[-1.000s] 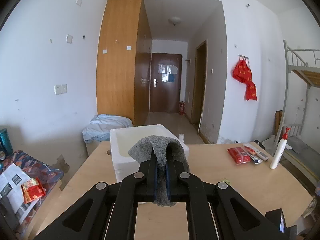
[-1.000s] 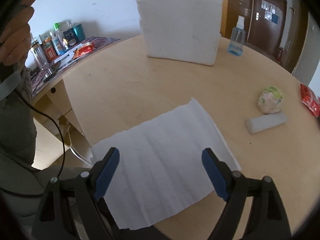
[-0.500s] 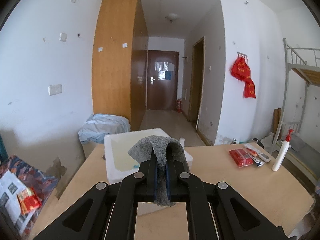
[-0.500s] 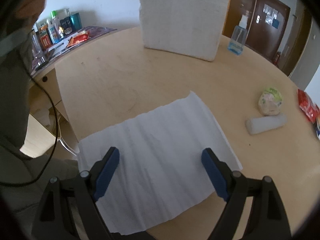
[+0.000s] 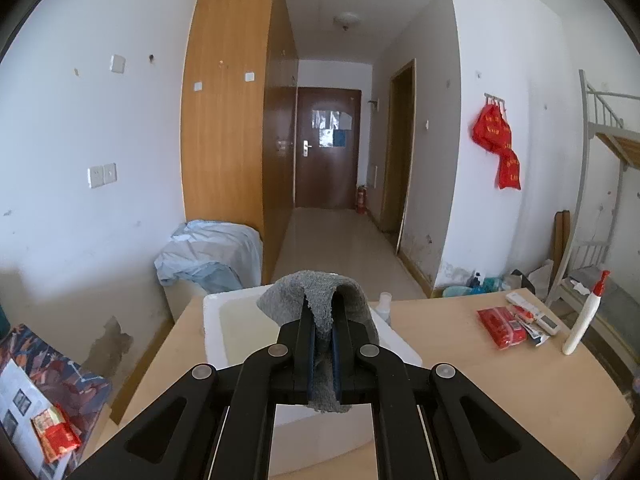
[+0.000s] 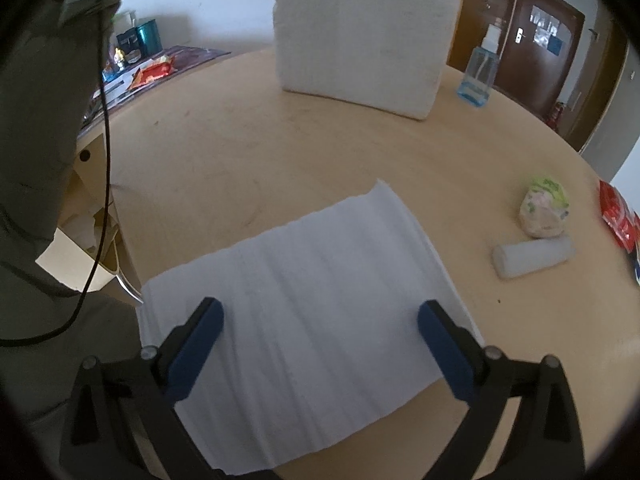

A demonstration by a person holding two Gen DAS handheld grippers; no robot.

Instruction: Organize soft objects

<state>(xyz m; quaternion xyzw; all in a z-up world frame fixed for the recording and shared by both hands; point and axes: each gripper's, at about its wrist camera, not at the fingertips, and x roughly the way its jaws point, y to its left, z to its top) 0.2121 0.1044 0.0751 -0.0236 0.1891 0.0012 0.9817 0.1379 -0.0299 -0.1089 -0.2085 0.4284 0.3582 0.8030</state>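
1. The grey towel (image 5: 320, 300) has a nubby weave.
2. The foam box (image 6: 360, 32) is white.
3. The ribbed sheet (image 6: 304, 300) is white.
4. The spray bottle (image 6: 478, 76) is pale blue.
5. The tabletop (image 6: 240, 152) is light wood.

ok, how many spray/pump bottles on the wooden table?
2. A clear blue spray bottle stands right of the white foam box. A white bottle with a red nozzle stands at the table's far right edge, beside the red packet. Others may be hidden.

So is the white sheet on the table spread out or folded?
Spread out: the white ribbed sheet lies flat in a single layer on the wooden table, one edge overhanging the near side.
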